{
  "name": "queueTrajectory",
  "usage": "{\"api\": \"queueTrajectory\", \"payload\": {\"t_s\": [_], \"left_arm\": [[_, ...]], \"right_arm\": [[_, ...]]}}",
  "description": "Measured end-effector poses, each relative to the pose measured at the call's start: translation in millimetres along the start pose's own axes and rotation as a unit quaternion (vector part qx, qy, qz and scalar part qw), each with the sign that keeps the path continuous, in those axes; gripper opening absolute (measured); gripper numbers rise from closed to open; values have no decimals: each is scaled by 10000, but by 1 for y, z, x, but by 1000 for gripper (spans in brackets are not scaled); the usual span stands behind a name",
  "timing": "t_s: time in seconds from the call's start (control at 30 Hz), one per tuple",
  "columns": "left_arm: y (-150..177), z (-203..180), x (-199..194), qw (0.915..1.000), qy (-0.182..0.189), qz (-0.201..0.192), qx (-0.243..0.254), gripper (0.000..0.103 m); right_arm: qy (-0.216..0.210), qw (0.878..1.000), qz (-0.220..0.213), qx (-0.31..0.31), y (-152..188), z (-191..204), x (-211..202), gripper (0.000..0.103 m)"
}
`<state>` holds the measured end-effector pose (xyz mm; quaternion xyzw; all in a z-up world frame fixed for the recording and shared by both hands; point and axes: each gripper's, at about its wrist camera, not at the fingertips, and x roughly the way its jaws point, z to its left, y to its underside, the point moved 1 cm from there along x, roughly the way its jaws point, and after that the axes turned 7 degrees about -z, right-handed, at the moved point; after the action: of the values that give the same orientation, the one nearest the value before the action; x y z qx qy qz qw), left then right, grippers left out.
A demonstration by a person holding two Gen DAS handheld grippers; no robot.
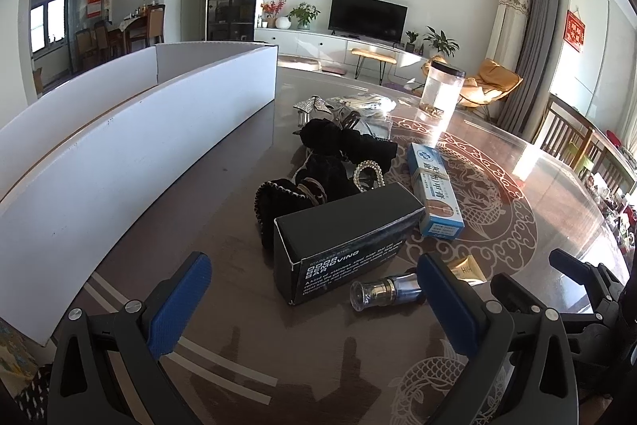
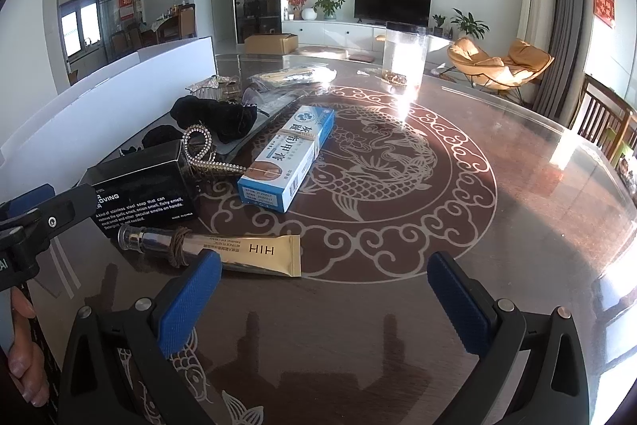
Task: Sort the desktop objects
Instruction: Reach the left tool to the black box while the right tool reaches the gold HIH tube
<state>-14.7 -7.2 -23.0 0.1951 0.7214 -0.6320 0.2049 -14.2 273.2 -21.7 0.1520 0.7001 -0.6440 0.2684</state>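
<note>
Hovering grippers: the left gripper [image 1: 314, 299] and right gripper [image 2: 324, 293] hung over the table [image 2: 517, 210], each with blue ribbed pads spread wide, gripping nothing.
Near the fingers: a gold tube [image 2: 239, 251] with a clear cap lay flat, cap toward the black box [image 1: 346, 237], just beside it.
Further out: a blue-white carton [image 2: 288, 158] lay flat, long axis running away from the grippers.
Pile: black fabric accessories [image 1: 342, 146] and a beaded clip [image 2: 199, 146].
Containers: a clear jar [image 2: 404, 56] stood upright with small brownish bits at its bottom; the white bin [image 1: 119, 146] stood left, contents hidden.
</note>
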Motion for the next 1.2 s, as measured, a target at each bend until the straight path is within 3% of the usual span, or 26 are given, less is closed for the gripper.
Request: {"api": "queueTrajectory", "payload": {"t_s": [0.8,1.2], "left_arm": [[4,3,1,9999,-38,166,-16,103],[13,2,12,9986,-49,535,36,103]], "right_arm": [[-45,9999,77,73,1,-3,4,103],[-129,9991,386,105,3,-3,16,103]]}}
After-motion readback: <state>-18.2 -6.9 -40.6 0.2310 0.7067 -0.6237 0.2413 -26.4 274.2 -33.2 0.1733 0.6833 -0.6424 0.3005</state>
